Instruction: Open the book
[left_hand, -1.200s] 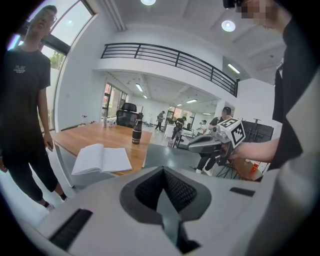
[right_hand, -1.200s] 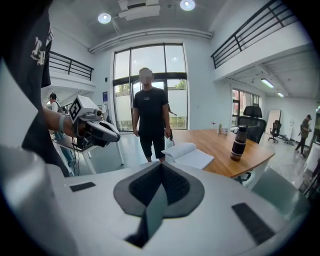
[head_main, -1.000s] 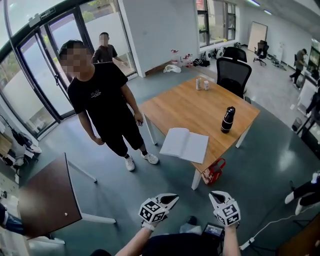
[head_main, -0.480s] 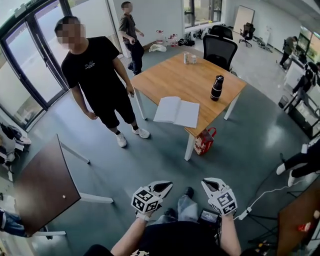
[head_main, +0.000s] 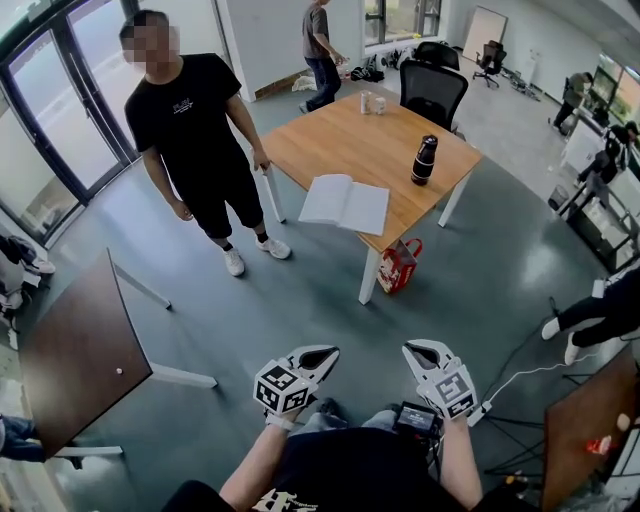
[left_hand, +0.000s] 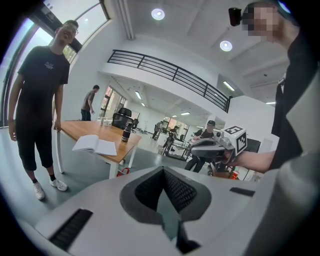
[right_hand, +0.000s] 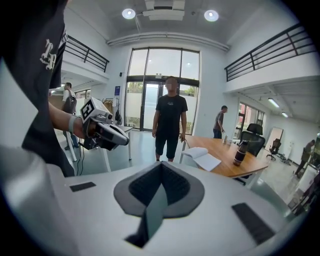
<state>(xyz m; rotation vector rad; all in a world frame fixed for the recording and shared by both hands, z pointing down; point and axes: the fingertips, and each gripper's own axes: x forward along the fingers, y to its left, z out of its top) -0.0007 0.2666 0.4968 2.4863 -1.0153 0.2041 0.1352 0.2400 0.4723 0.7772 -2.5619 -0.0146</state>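
While on table, book (head_main: 345, 203) open, white pages

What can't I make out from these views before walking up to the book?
Book: it lies open, but its print is too small to read in all three views.
Two small containers at the far edge of the table: too small to identify in the head view.
Red bag by the table leg: no view shows what it holds.

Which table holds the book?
The light wooden table with white legs; the book lies open at its near edge. The dark brown table at left carries no book.
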